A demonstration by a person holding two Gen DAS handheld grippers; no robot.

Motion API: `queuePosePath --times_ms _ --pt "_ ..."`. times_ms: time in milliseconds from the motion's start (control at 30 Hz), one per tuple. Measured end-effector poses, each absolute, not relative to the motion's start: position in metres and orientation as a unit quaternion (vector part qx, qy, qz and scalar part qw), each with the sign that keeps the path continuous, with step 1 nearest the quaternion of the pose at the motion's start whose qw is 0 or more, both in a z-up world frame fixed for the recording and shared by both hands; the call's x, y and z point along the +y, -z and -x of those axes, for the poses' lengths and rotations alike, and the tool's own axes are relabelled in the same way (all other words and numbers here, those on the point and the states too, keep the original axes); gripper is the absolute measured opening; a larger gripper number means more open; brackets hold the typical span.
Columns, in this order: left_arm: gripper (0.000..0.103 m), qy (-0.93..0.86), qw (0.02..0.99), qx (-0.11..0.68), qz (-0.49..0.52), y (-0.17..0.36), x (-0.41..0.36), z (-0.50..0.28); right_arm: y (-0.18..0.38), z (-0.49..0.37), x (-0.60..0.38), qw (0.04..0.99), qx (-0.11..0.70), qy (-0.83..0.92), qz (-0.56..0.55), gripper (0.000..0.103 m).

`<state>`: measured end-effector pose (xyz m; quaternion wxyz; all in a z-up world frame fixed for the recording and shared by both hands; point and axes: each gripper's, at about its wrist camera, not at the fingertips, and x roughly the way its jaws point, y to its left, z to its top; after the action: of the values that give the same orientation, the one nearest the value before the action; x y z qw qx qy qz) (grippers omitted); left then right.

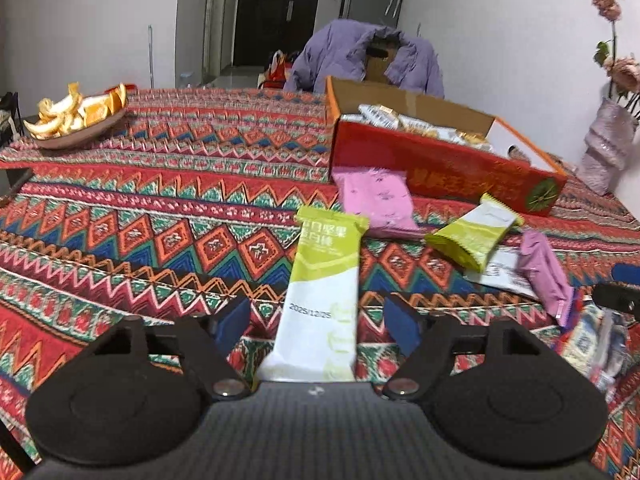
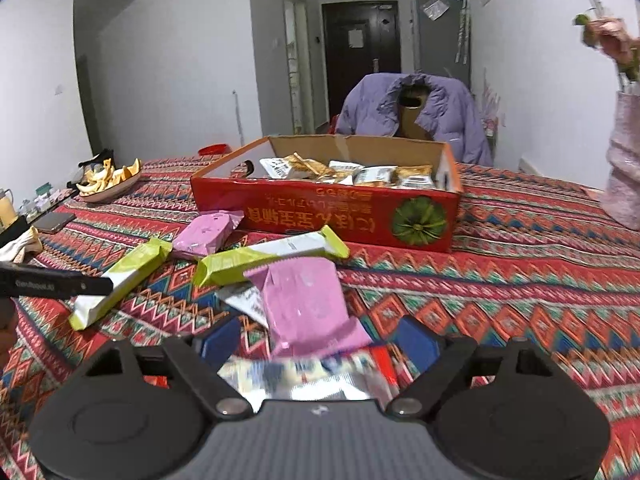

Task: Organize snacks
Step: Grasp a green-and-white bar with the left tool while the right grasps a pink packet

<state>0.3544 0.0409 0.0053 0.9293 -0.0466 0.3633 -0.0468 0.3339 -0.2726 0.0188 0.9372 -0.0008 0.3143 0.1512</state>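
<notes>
1. Peels of orange sit in a shallow dish (image 1: 76, 130), far ahead and well off to the left of my left claw (image 1: 318, 324), near the far edge of the patterned tablecloth (image 1: 160, 208).
2. My left claw is spread wide, both blue pads apart, gripping nothing.
3. Between those pads lies a green-and-white snack bar (image 1: 320, 296), flat on the cloth, its green end pointing away from me and its white end running under the claw's body; neither pad touches it.
4. Ahead and a little right of that bar, a pink packet (image 1: 376, 196) rests just in front of the red cardboard box (image 1: 440, 164), which is open on top with wrapped snacks inside.
5. Right of the pink packet, a second green-and-white bar (image 1: 472, 236) lies tilted over a white wrapper, and another pink packet (image 1: 546, 276) sits just beside it.
6. My right claw (image 2: 318, 340) is wide open as well, holding nothing.
7. Between its pads I see that second pink packet (image 2: 308, 300), lying on a blurred blue-and-white wrapper (image 2: 304, 376) close under me; whether the pads touch either one I cannot tell.
8. Far to the right of my right claw a pale pink vase (image 2: 626, 184) stands on the cloth.
</notes>
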Motion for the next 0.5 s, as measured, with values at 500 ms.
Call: queuePosePath --times_ms 500 --pt "0.04 0.087 0.926 0.366 0.04 0.005 0.035 -0.377 0.009 -0.399 -0.254 0.909 0.369 -0.193 -0.004 0.066"
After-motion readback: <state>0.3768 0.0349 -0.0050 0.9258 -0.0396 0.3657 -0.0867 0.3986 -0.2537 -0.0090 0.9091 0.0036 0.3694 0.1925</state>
